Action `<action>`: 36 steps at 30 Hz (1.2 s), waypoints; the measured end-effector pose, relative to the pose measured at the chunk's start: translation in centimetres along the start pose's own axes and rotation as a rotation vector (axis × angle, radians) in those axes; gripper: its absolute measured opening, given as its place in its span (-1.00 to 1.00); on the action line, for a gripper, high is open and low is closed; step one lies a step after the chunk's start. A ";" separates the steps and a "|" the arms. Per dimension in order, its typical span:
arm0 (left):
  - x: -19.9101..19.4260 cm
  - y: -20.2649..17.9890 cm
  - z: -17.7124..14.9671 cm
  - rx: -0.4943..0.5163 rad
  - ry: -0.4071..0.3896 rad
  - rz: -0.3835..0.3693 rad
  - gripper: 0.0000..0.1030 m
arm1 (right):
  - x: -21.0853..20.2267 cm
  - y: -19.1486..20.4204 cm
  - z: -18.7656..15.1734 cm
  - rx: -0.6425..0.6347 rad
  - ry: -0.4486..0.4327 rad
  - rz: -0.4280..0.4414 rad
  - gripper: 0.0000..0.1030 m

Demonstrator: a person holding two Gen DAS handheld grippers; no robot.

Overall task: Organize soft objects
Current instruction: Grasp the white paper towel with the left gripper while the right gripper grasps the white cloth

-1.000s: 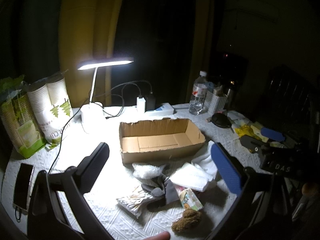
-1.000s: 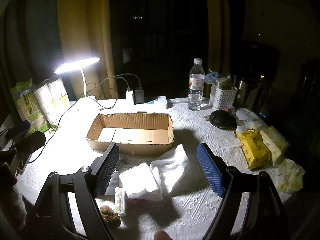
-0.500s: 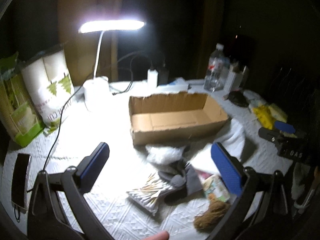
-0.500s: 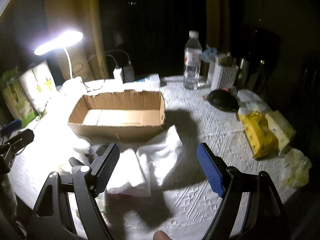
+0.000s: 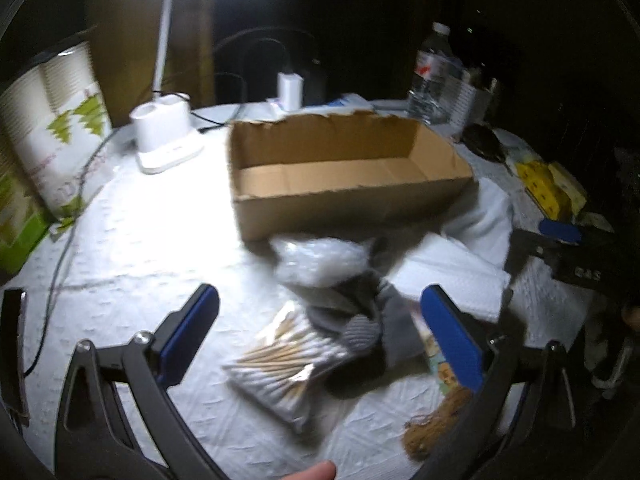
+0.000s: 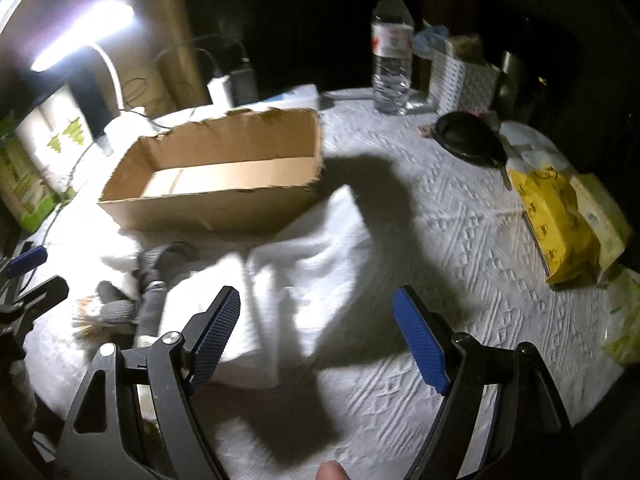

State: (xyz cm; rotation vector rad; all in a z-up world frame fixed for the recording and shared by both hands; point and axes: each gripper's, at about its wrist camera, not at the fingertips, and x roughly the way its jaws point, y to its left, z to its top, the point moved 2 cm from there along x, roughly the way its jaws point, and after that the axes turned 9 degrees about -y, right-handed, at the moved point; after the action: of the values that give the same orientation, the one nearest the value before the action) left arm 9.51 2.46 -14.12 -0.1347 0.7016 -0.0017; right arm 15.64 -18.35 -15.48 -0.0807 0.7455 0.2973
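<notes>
Both cameras have swung in close over the last second: the cardboard box (image 5: 344, 176) fills far more of each view and the pile in front of it has rushed up under the fingers. My read is that the approach is on and the first pick is coming. The box sits open and empty on the white textured tablecloth (image 6: 460, 240), so nothing is sorted yet.

Right gripper (image 6: 316, 332) has its blue pads spread wide, gripping nothing, above the folded white towel (image 6: 304, 280), which lies touching the box's near wall. Left gripper (image 5: 320, 336) is spread too, empty, hovering over the smaller stuff: a clear bag of white fluff (image 5: 320, 260) just beside the box, grey socks (image 5: 360, 320) below it, a packet of cotton swabs (image 5: 284, 360) nearest the fingers, and a brown furry lump (image 5: 432, 432) off to the right.

Around them the room is dark, lit by one desk lamp (image 5: 164, 136). At the back stands a water bottle (image 6: 392, 52), with yellow packets (image 6: 556, 220) far right.
</notes>
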 end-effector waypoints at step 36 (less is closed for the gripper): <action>8.8 -12.2 -0.4 0.172 0.230 -0.207 -0.05 | 0.1 -8.7 1.8 0.154 -0.155 0.137 -0.87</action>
State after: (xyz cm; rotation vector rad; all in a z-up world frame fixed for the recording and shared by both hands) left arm 16.47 -10.14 -18.55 -0.0419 0.9111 -0.2787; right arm 19.47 -26.34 -14.46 0.1386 0.6187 0.3710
